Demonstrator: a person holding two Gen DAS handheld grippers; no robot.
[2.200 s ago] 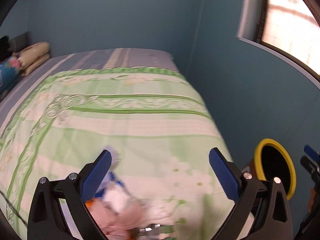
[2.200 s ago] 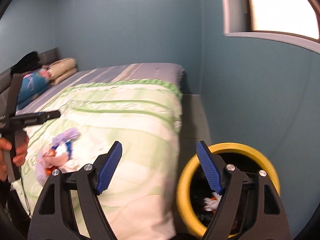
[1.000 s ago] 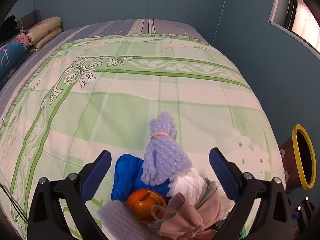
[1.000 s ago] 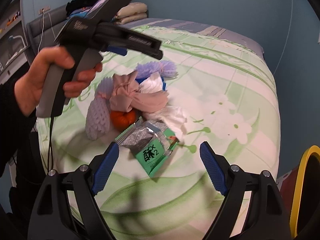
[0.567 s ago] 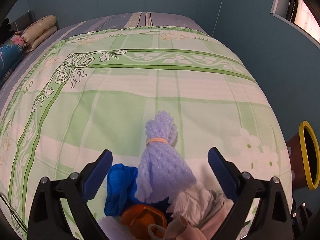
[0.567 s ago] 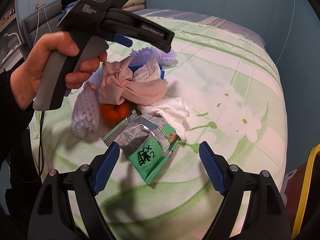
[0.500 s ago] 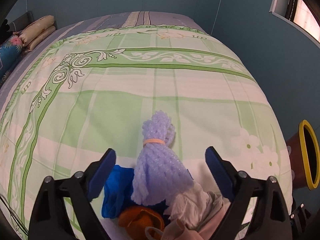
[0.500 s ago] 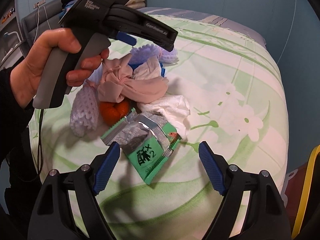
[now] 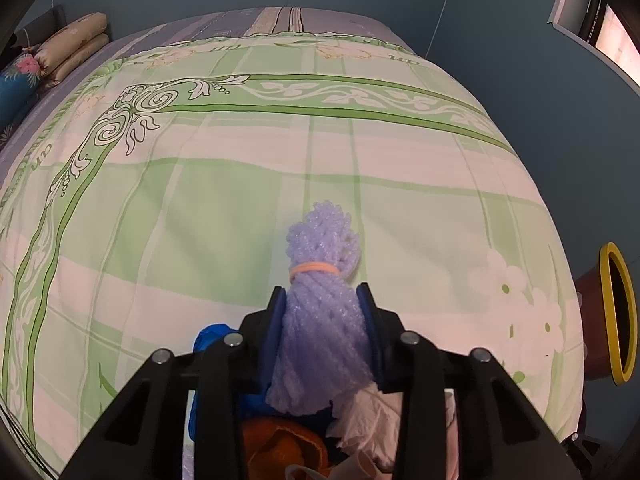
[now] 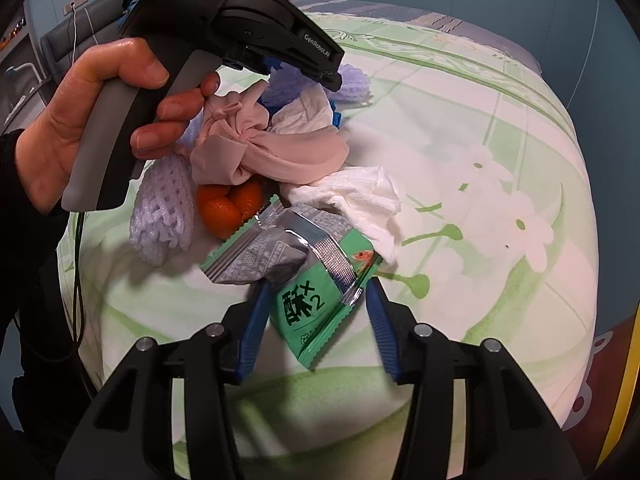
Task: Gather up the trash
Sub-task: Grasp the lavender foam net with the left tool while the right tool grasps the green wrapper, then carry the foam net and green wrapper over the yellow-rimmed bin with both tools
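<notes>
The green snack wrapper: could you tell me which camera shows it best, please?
The right wrist view: the green snack wrapper lies in full sight between the right gripper fingers. The left wrist view does not show it.

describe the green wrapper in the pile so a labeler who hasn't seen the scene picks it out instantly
On the green floral bedspread, find the trash pile near the edge. The green snack wrapper lies at the pile's near end, just below the orange peel and crumpled white tissue, between the fingers of the right gripper. It is the only flat, printed packet: green with silver foil and a large "2".
</notes>
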